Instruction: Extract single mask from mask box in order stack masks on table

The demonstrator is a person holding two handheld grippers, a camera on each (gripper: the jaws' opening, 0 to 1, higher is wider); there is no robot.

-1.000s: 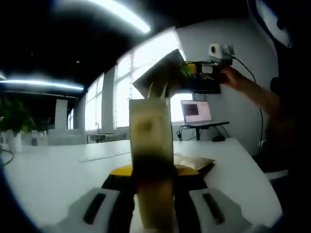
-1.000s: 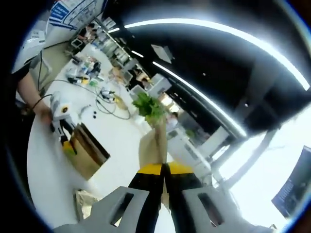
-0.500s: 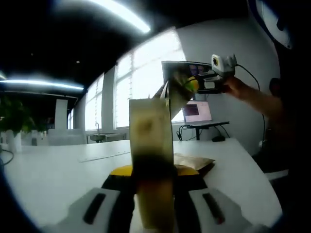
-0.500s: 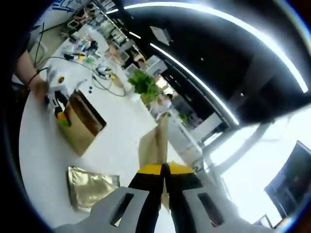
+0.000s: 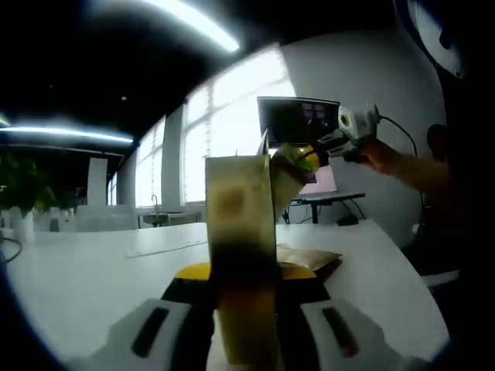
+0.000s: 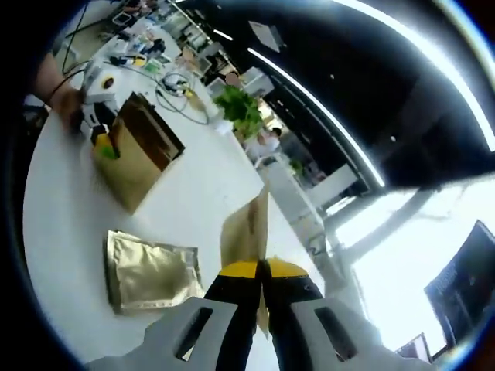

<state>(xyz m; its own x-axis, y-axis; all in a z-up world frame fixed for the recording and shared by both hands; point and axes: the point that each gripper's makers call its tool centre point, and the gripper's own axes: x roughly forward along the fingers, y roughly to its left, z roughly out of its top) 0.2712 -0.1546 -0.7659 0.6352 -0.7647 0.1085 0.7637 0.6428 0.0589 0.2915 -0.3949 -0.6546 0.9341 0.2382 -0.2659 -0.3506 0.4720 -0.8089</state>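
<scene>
- The left gripper (image 5: pixel 246 282) is clenched on an upright gold mask box (image 5: pixel 241 255) above the white table (image 5: pixel 93 270).
- The right gripper (image 6: pixel 260 290), closed on a flat gold mask pouch (image 6: pixel 246 232), has swung lower toward the pouch lying on the table (image 6: pixel 151 270).
- The held pouch's lower edge is hidden between the jaws.

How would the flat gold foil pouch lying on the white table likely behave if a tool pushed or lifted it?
The flat gold foil pouch looks thin and crinkled, so it is probably light and somewhat floppy. Lying flat on the smooth white table, it would likely slide rather than tip or roll. Its glossy surface may be slippery to pinch.
</scene>
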